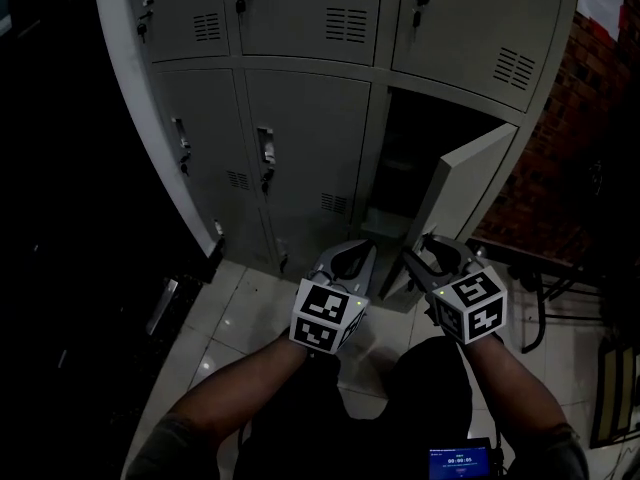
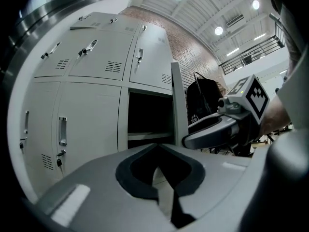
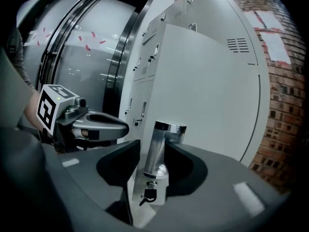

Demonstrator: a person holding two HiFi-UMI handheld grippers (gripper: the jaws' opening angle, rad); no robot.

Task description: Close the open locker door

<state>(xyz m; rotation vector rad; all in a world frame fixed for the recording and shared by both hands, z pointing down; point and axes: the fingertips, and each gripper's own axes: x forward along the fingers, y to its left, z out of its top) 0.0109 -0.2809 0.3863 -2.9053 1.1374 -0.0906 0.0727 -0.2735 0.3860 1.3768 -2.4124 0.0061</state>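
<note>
The grey metal locker bank (image 1: 300,138) runs off the head view's top; its open compartment (image 1: 410,158) is black inside. Its flat door (image 3: 212,91) stands ajar, lower right. The right gripper (image 3: 152,142) loosely brackets the door's ribbed chrome handle (image 3: 155,158), not clamped; the left gripper (image 2: 155,148) is closed, empty.

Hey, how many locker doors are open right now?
1. The open locker door is in the lower row, at the right end, swung outward. The other doors in view are shut; lockers beyond the frame may be hidden.
</note>
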